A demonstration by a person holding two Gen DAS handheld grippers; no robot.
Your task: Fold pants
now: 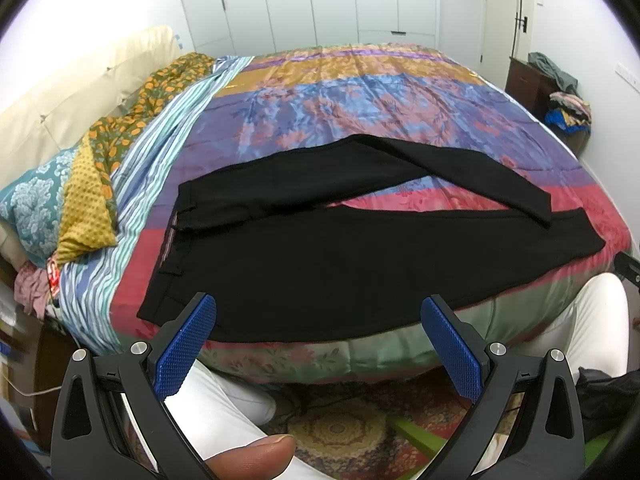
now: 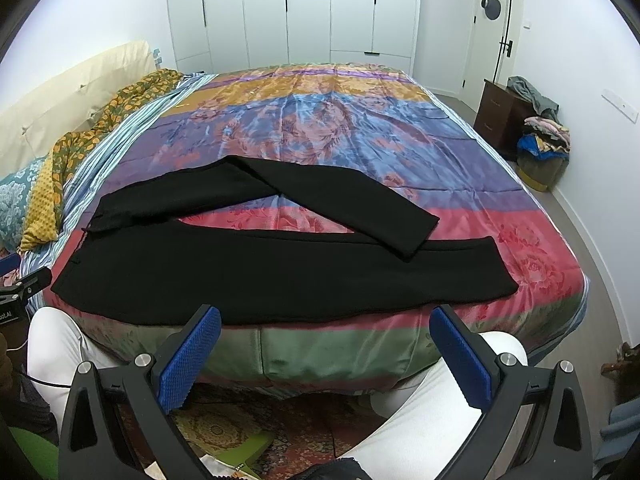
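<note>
A pair of black pants point(image 1: 360, 256) lies spread across the near half of a bed point(image 1: 360, 92) covered with a shiny bedspread in bands of gold, blue, purple, pink and green. In the left wrist view the waistband is at about 9 o'clock, the near leg runs flat along the bed's near edge toward 3 o'clock, and the far leg bends from about 12 o'clock down to 3 o'clock, where its cuff lies on top of the near leg's end. Bedspread shows in the gap between the two legs. The left claw point(image 1: 320, 320) is wide open and holds nothing; its blue ribbed pads point(image 1: 184, 352) hang just off the bed's near edge, over the pants' near hem, not touching the cloth. A thumb point(image 1: 256, 456) shows at 6 o'clock. The right claw point(image 2: 325, 330) is also spread wide and empty, poised in front of the bed's edge near the middle of the near leg. White-trousered knees point(image 2: 440, 396) sit below both claws. Pillows point(image 1: 52, 196) are piled at 9 o'clock, white wardrobe doors point(image 2: 288, 12) stand at 12 o'clock, and a dark cabinet point(image 2: 500, 116) with heaped clothes stands at 2 o'clock.
</note>
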